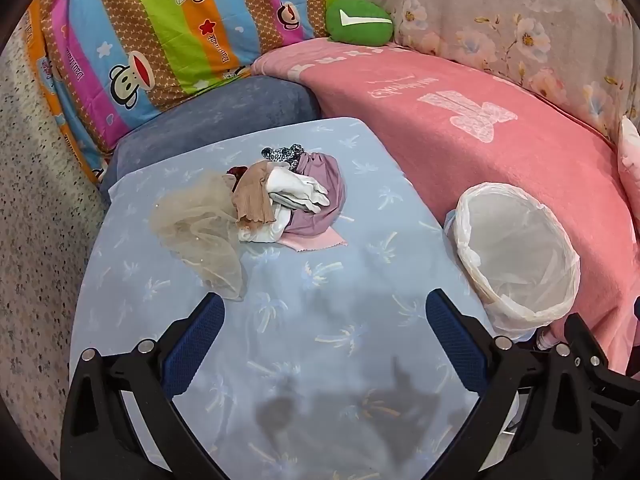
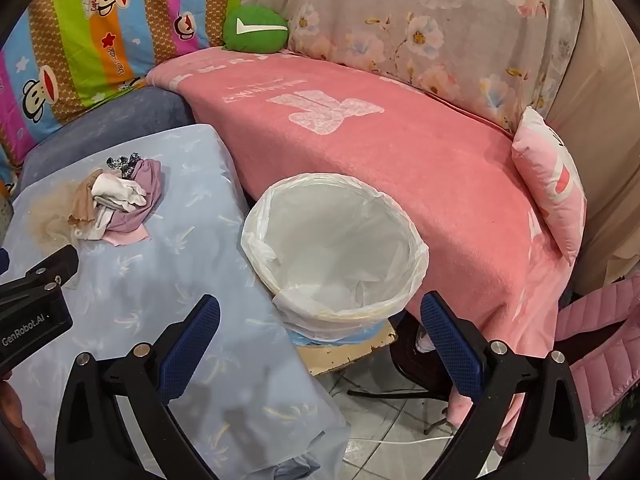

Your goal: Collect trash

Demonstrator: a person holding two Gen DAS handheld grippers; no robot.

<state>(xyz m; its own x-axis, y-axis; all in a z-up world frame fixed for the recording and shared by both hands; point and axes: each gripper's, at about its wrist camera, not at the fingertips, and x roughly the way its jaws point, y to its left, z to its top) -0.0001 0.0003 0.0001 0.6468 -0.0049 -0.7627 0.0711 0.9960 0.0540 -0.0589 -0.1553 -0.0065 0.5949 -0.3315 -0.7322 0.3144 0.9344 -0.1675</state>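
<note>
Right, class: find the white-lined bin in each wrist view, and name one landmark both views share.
Left wrist view: the white-lined bin sits at the right, beside the blue cloth's edge.
Right wrist view: the bin sits at the centre, between the open right tongs.
Shared landmark: the green cushion at the top.

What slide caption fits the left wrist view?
Open left hand-held gripper above blue cloth, facing fabric scraps beside lined bin.

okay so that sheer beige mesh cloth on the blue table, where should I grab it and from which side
Pinch the sheer beige mesh cloth at its loose near corner with the open left gripper, coming from above. That corner trails flat toward the gripper, clear of the heaped fabric scraps.
</note>
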